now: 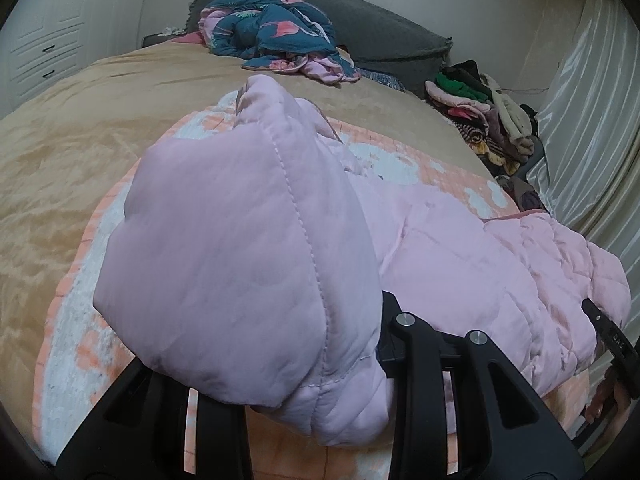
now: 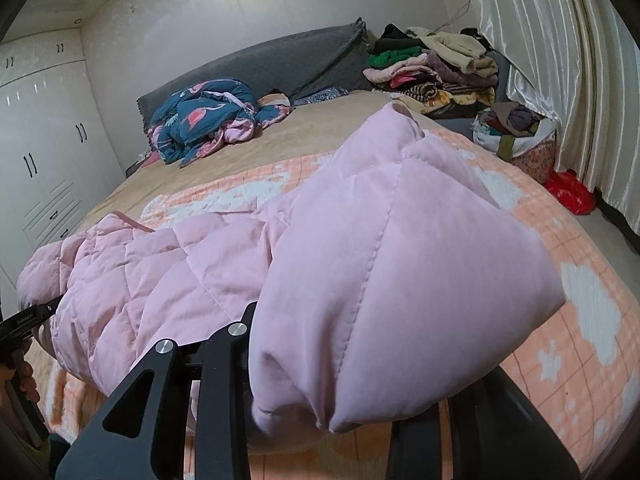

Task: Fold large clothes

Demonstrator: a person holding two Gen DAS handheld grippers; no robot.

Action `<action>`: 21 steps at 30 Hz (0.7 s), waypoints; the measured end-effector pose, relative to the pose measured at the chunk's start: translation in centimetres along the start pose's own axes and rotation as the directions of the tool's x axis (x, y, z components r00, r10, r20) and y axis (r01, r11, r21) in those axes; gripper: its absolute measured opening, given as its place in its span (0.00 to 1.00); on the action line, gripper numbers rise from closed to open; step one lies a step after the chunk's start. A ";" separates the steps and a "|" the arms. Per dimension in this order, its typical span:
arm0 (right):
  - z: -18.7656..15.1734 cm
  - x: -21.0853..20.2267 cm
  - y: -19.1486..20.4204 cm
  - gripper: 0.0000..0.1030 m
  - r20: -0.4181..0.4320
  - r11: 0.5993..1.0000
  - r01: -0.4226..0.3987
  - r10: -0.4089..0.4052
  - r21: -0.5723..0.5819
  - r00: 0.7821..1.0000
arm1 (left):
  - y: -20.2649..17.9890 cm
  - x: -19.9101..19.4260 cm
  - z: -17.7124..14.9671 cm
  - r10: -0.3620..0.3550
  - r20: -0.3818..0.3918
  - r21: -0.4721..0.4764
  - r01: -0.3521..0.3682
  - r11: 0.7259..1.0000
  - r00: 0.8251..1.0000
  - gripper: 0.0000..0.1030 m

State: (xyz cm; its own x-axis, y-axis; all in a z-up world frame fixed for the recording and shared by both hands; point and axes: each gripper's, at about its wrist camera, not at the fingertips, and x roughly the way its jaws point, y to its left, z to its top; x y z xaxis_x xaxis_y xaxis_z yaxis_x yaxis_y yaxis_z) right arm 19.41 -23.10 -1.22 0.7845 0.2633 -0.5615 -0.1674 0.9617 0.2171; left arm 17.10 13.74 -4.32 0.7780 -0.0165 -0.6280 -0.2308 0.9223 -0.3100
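Note:
A pale pink quilted jacket (image 1: 460,248) lies across the near edge of the bed on a peach and white blanket (image 1: 400,160). My left gripper (image 1: 320,360) is shut on one bunched part of the jacket, which drapes over the fingers and hides the tips. My right gripper (image 2: 320,360) is shut on another bunched part of the jacket (image 2: 168,272), which likewise covers its fingertips. Both hold the fabric a little above the blanket (image 2: 580,320). Each gripper shows at the edge of the other's view.
A blue flamingo-print garment (image 1: 276,36) lies crumpled by the grey headboard cushion (image 1: 380,28). A pile of folded clothes (image 2: 432,68) sits at the bed's far right, with a bag (image 2: 520,136) and a red bag (image 2: 572,192) below. Curtains (image 2: 560,60) right, wardrobe (image 2: 40,152) left.

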 end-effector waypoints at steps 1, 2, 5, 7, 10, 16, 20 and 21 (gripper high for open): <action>-0.3 -0.1 -0.1 0.29 -0.003 1.000 0.000 0.000 0.005 1.000 | -0.1 0.0 -0.2 0.004 -0.001 0.004 -0.004 1.000 1.000 0.24; -0.6 -0.1 -0.2 0.29 -0.008 1.000 0.002 -0.002 0.009 1.000 | -0.1 0.1 -0.2 0.009 -0.003 0.008 -0.009 1.000 1.000 0.24; -1.4 0.1 -0.7 0.31 -0.032 0.999 0.010 -0.009 0.035 0.999 | -0.2 0.2 -0.9 0.025 -0.008 0.025 -0.025 0.999 1.000 0.25; -2.1 0.4 -1.4 0.33 -0.050 0.998 0.012 -0.008 0.065 0.999 | -0.1 0.4 -1.3 0.033 -0.012 0.032 -0.033 0.999 0.999 0.26; -2.7 0.9 -2.5 0.42 -0.077 0.993 0.015 -0.006 0.119 0.997 | 0.1 0.8 -1.8 0.046 -0.024 0.037 -0.045 0.998 0.999 0.28; -4.0 1.2 -4.4 0.60 -0.105 0.976 -0.010 0.034 0.217 0.994 | 0.6 1.0 -2.6 0.046 -0.028 0.033 -0.045 0.998 0.999 0.34; -4.6 0.8 -5.6 0.80 -0.115 0.965 -0.023 0.055 0.262 0.992 | 1.4 1.0 -3.2 0.032 -0.047 0.000 -0.032 0.999 0.998 0.48; -5.0 0.5 -5.9 0.84 -0.115 0.963 -0.020 0.053 0.270 0.992 | 1.5 0.9 -3.4 0.027 -0.052 -0.008 -0.027 1.000 0.998 0.53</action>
State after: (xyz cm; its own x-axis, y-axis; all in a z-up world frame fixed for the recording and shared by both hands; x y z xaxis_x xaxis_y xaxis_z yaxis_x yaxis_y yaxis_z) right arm 17.84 -28.26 -6.74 0.7007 0.3211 -0.6371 -0.0160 0.8998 0.4360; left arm 15.44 13.83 -7.76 0.7400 -0.0121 -0.6725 -0.2561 0.9194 -0.2984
